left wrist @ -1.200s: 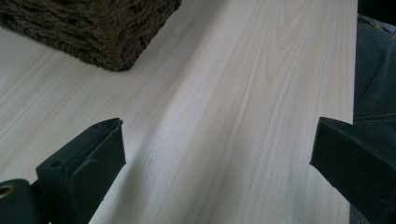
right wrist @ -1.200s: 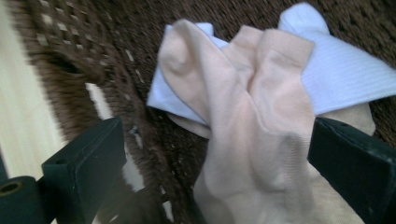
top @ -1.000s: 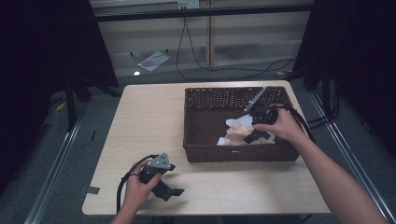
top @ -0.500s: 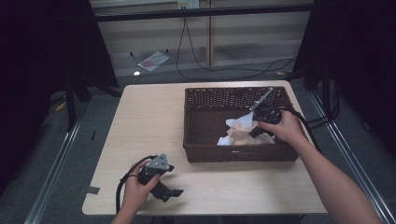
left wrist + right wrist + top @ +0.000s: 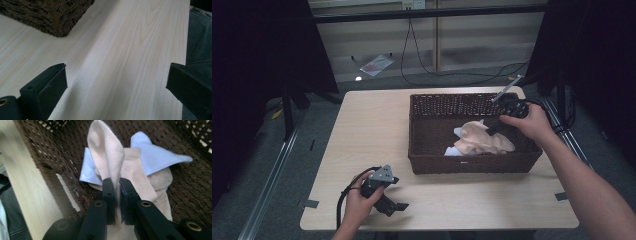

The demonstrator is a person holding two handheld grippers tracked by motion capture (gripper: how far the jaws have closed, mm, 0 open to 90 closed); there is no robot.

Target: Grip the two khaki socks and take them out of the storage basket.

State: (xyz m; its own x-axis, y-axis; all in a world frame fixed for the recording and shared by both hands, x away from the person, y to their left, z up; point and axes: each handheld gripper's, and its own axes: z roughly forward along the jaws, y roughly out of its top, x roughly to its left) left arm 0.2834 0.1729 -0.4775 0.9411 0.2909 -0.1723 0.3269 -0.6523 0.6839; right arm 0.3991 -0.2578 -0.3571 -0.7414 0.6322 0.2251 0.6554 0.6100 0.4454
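While pinched, beige sock (image 5: 107,157) lengthwise upward.

A basket (image 5: 472,162) sits on the table (image 5: 362,130), over on the right half and toward the far side. Inside the basket lies a small pile of socks (image 5: 484,140), near its front wall. The right tongs (image 5: 116,191) reach into the basket from the right and pinch one sock (image 5: 106,152), which hangs above the other socks under it. The left tongs (image 5: 394,206) rest on the table near its front edge, left of the basket and well apart from it. Behind the table, on the floor, lie cables (image 5: 422,75).
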